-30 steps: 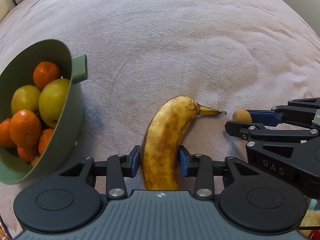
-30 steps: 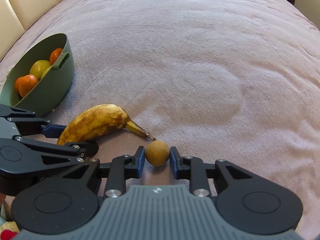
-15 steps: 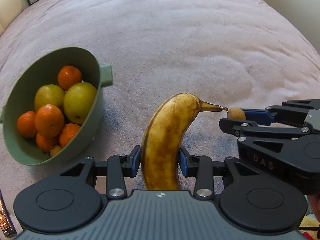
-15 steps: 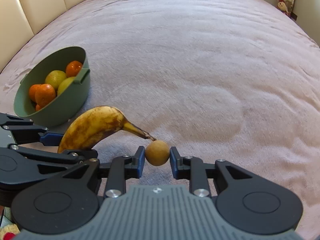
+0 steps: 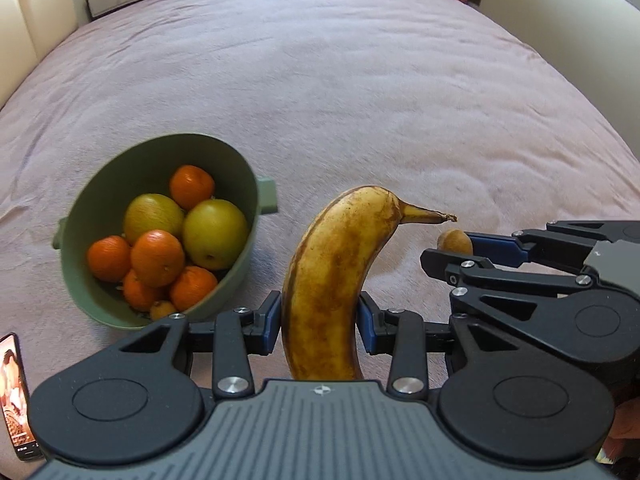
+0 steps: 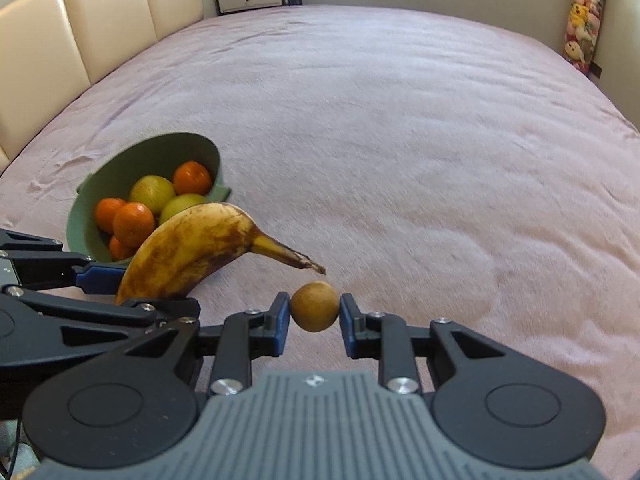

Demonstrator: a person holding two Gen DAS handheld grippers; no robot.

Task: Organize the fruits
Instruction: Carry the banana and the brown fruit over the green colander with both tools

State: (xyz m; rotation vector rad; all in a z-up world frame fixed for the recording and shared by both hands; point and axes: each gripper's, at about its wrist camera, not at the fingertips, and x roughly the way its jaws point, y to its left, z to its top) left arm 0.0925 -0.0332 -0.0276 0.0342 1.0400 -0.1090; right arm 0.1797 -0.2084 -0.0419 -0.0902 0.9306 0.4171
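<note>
My left gripper (image 5: 319, 320) is shut on a brown-spotted banana (image 5: 336, 280), held clear of the pink bedspread with its stem pointing right. In the right wrist view the same banana (image 6: 188, 252) hangs at the left, in front of the bowl. My right gripper (image 6: 314, 316) is shut on a small round brown fruit (image 6: 314, 306), also lifted; from the left wrist view that fruit (image 5: 454, 241) shows just beyond the right gripper's blue pads. A green bowl (image 5: 236, 160) with oranges and yellow-green fruits sits on the bed to the left of both grippers.
A pink bedspread (image 6: 400, 128) covers the whole wide bed. A cream padded headboard (image 6: 72, 40) runs along the left. A phone (image 5: 14, 396) lies at the near left edge. Plush toys (image 6: 580, 24) hang at the far right wall.
Both grippers have risen with their fruit: the bed and bowl look smaller and farther. The bowl has shifted towards the middle of both views. Neither grip has changed.
</note>
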